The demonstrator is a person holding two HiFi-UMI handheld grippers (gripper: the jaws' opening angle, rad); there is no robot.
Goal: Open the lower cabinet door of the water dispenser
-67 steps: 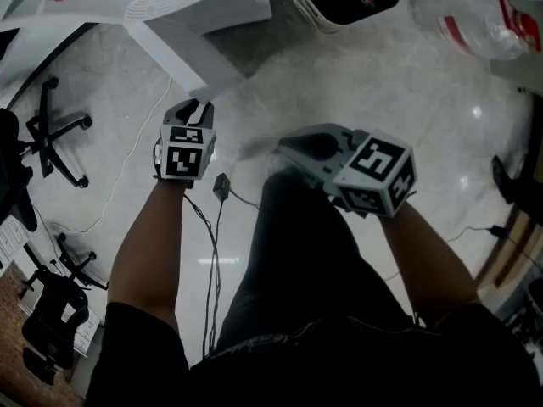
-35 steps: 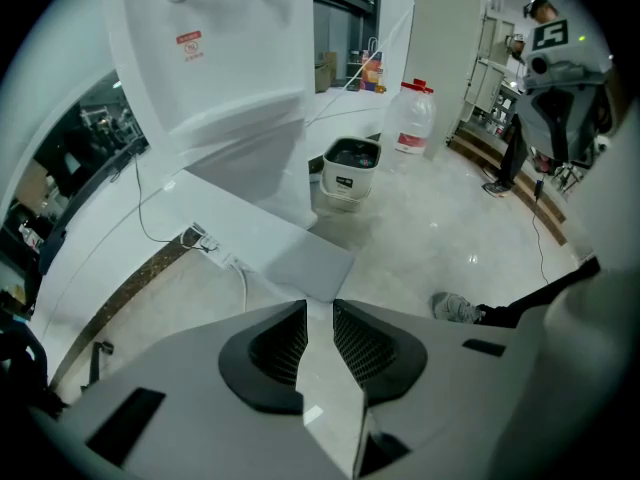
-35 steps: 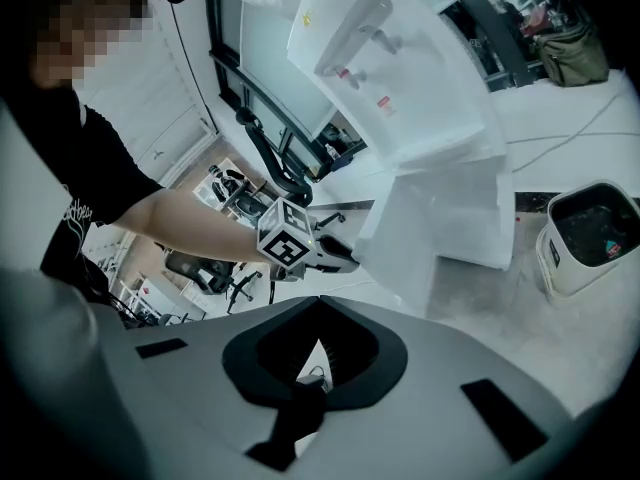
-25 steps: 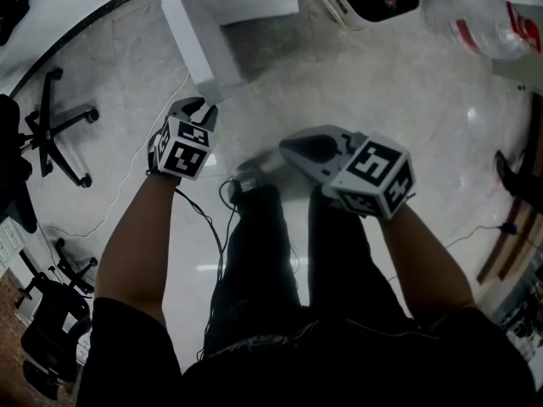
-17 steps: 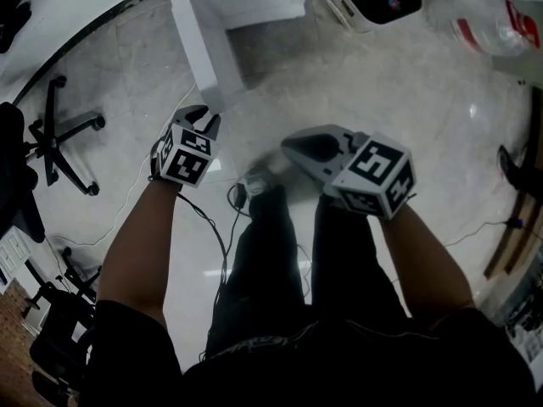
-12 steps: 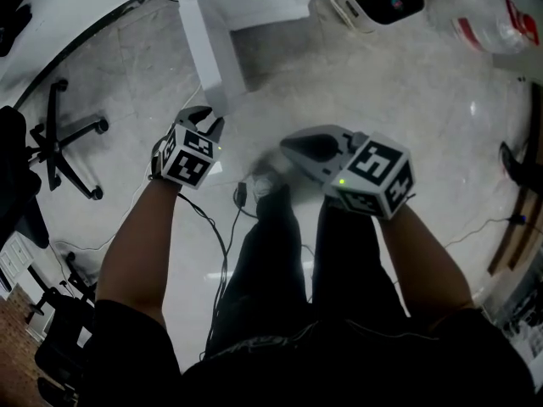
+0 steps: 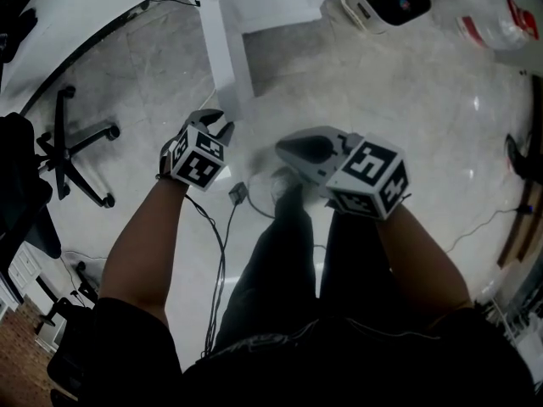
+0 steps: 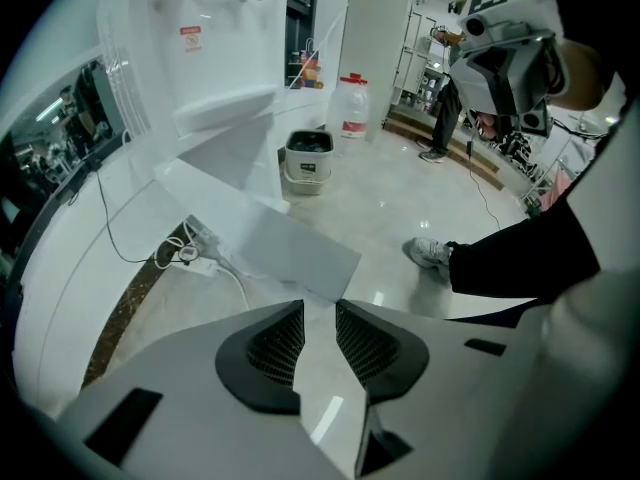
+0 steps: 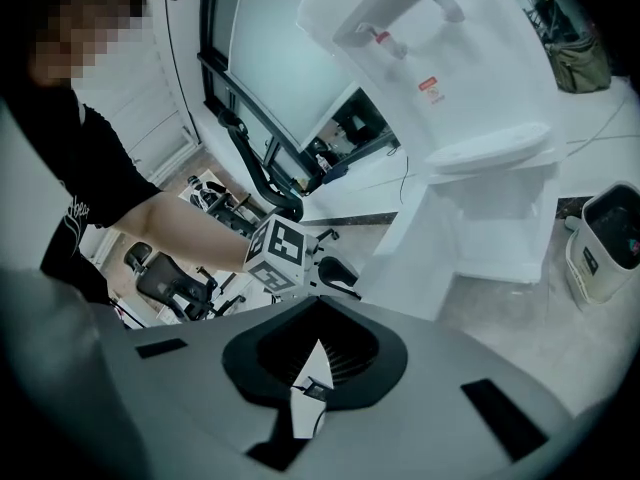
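Door: the flat white lower cabinet door [image 7: 227,53] of the tall white water dispenser [image 9: 440,78] looks to me already swung out from the body. Its free edge points toward me and the grey cavity behind it is exposed.
Step in hand: I judge that I am closing in on that free edge, to widen the swing or finish it.
How to do it well: I would bring one gripper to the door's free edge and catch only the panel's lip. Then I would pull along the hinge's arc rather than straight back, so the dispenser does not rock or slide on the glossy pale stone floor [image 7: 407,100].
Watch for: the dark cables [image 7: 222,248] trailing by my feet, which could snag as I step.
Left gripper [image 7: 221,125]: it points steeply down at the floor, near the door's near end and not touching it. The jaws stand a narrow slot apart with nothing between them.
Right gripper [image 7: 284,149]: I hold it out in front of my legs, tilted gently down, well apart from the dispenser. The pads are pressed together and empty.
Arms: both forearms reach forward with bent elbows, the left one out to the side.
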